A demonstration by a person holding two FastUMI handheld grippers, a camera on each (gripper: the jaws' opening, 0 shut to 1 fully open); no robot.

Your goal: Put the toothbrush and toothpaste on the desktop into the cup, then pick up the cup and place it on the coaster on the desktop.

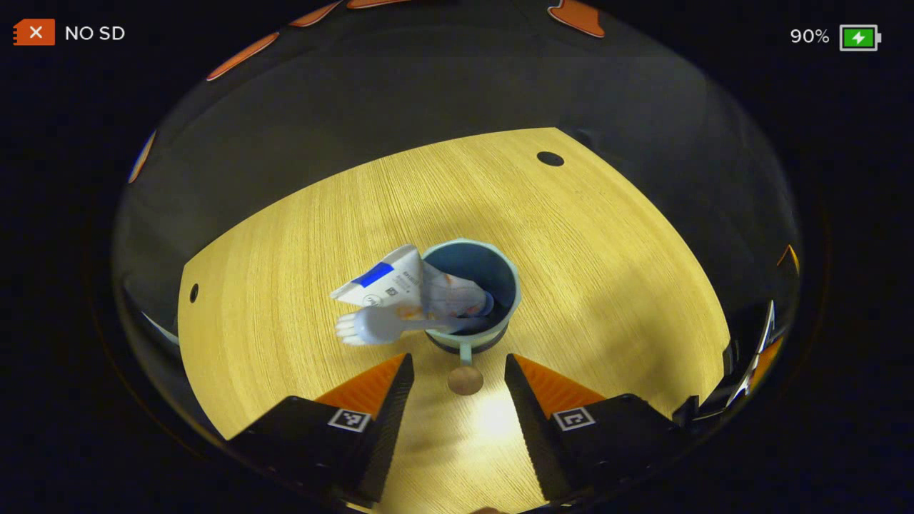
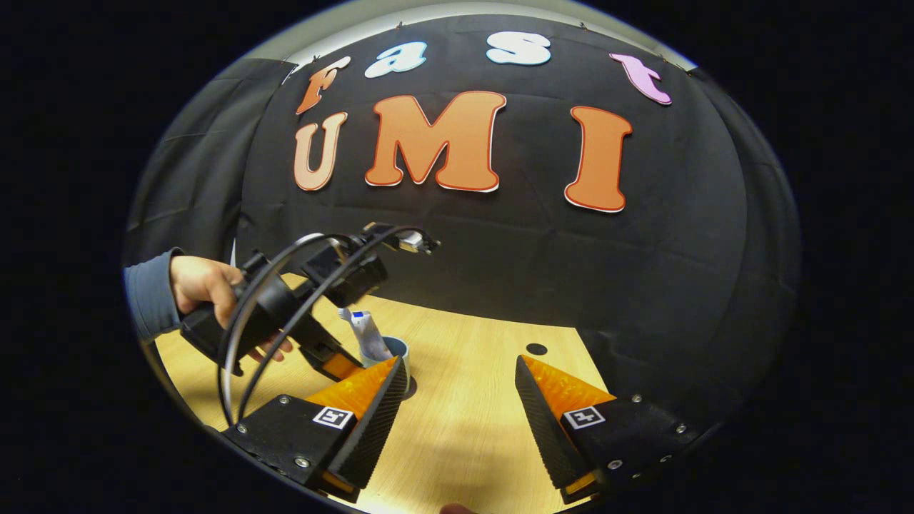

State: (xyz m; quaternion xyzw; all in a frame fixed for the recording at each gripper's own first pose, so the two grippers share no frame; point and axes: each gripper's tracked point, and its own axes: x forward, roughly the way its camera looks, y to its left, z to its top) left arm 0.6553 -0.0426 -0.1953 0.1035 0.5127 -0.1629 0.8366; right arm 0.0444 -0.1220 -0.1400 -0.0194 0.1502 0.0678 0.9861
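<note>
We see the toothpaste [image 1: 391,282] and toothbrush [image 1: 375,327] already in the cup [image 1: 477,285], which seems to sit on a dark coaster on the desk [image 1: 285,271]. Our left gripper [image 1: 458,375] hangs released just before the handle, and the right gripper [image 2: 460,378] waits released, well apart. We judge only the placing remains to check; next calls for backing off without bumping the cup.

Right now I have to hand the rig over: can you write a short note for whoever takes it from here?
Left gripper: open, holding nothing, just short of the cup with its handle pointing toward the gap between the fingers.
Right gripper: open and empty, hanging back over the desktop.
Toothpaste and toothbrush both stand in the cup, leaning out over its rim.
A dark disc shows under the cup's base, which looks like the coaster, and a small brown round thing lies on the desktop in front of the handle.
Done: both items are in the cup.
Left: confirm the cup sits squarely on the coaster; if not, grip it and place it.
</note>
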